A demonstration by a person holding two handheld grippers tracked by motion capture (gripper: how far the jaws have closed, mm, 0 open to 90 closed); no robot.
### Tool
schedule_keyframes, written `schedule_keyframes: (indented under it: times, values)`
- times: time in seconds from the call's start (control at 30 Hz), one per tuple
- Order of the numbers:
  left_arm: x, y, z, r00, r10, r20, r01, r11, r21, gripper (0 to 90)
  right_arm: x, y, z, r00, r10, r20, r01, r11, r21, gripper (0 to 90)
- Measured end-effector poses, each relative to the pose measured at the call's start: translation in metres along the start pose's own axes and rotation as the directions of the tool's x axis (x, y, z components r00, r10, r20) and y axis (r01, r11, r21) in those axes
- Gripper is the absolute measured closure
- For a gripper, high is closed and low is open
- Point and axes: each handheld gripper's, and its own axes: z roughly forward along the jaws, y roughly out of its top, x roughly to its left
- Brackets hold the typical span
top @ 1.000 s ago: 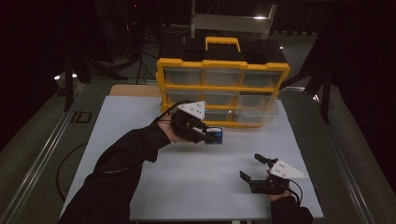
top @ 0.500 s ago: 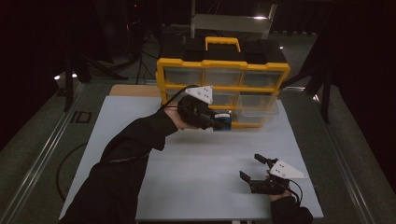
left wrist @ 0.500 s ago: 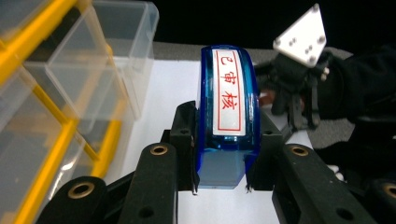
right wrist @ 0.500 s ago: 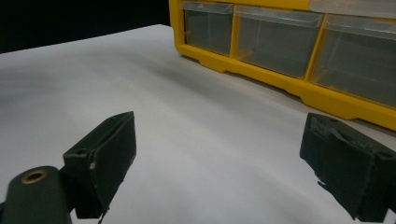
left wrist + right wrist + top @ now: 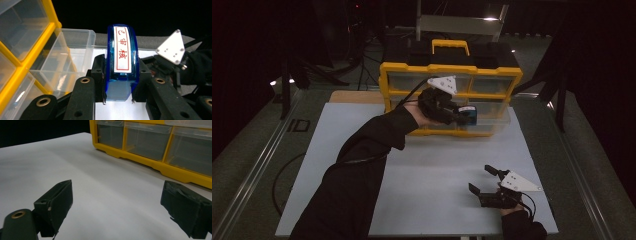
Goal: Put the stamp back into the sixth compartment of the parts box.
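The left gripper (image 5: 460, 115) pinches a blue stamp with a red-lettered label (image 5: 121, 62) between its jaws, holding it over the pulled-out clear drawer (image 5: 492, 117) of the yellow organiser cabinet (image 5: 452, 75). The step in hand appears to be stowing. The next move calls for lowering it inside the drawer walls before release. The right gripper (image 5: 488, 181) rests on the table (image 5: 362, 135), jaws spread, holding nothing.

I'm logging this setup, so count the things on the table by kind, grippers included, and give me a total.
Grippers: 2, the left gripper and the right gripper
Blue stamps: 1, the stamp clamped in the left gripper
Yellow drawer cabinets: 1, the cabinet
Pulled-out clear drawers: 1, the drawer
Total: 5
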Motion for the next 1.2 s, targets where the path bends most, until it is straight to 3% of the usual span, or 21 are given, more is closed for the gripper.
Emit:
schedule_keyframes:
  times: [0.23,0.47,0.77,1.03,1.2]
  values:
    - [0.009,0.013,0.010,0.9992,-0.031,-0.026,0.031,0.9994,-0.018,70.3,0.001,0.000,0.000,1.0000,0.000,-0.002,0.000,1.000,0.003,10.9]
    - [0.020,0.026,0.018,0.9941,-0.070,-0.082,0.067,0.9967,-0.047,70.3,0.001,0.001,-0.001,0.9998,0.015,-0.010,-0.015,1.000,-0.012,10.9]
    - [0.028,0.027,0.037,0.9872,-0.108,-0.118,0.100,0.9925,-0.070,70.3,0.000,0.001,-0.001,0.9999,0.014,-0.009,-0.014,1.000,-0.008,10.9]
    - [0.037,0.025,0.056,0.9734,-0.154,-0.170,0.143,0.9869,-0.075,70.3,0.000,0.001,-0.001,0.9999,0.015,-0.008,-0.015,1.000,-0.012,10.9]
    - [0.039,0.024,0.065,0.9693,-0.168,-0.179,0.160,0.9853,-0.061,70.3,0.000,0.001,-0.002,0.9998,0.017,-0.007,-0.017,1.000,-0.016,10.9]
